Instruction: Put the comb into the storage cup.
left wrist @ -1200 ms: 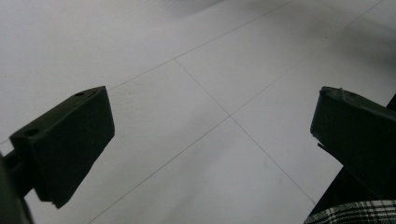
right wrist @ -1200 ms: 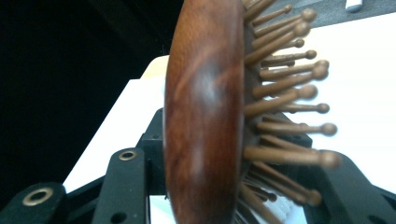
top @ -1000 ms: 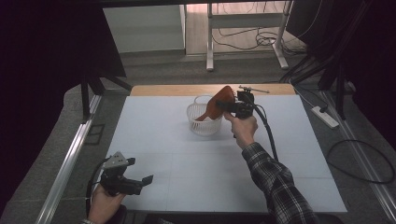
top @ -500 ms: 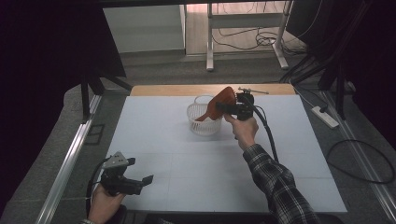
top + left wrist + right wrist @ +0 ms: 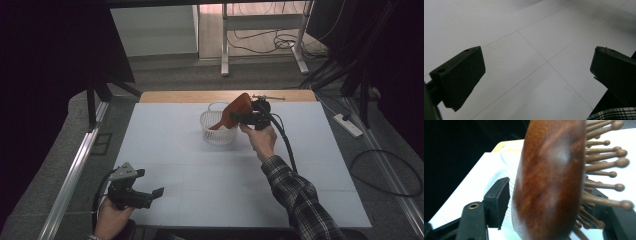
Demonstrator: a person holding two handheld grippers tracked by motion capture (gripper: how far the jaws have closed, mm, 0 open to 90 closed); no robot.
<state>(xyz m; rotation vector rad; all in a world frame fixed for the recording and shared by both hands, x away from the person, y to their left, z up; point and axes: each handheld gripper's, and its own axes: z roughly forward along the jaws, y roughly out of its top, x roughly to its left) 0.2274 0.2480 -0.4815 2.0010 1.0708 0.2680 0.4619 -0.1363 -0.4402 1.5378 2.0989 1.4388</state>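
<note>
Hairbrush (image 5: 549, 182) handle hidden inside basket (image 5: 212, 131)

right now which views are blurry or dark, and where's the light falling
High view: sharp; light falls on the white table, surroundings near black. Right gripper view: the wooden hairbrush is close and soft-focused, with a pale sheen on its back. Left gripper view: evenly lit, table lines crisp, near gripper slightly soft.

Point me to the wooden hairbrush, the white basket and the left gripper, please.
wooden hairbrush (image 5: 549, 180): right gripper view, on its smooth brown back.
white basket (image 5: 216, 134): high view, on its ribbed front wall.
left gripper (image 5: 156, 194): high view, between its two fingertips, near the table's front edge.
</note>
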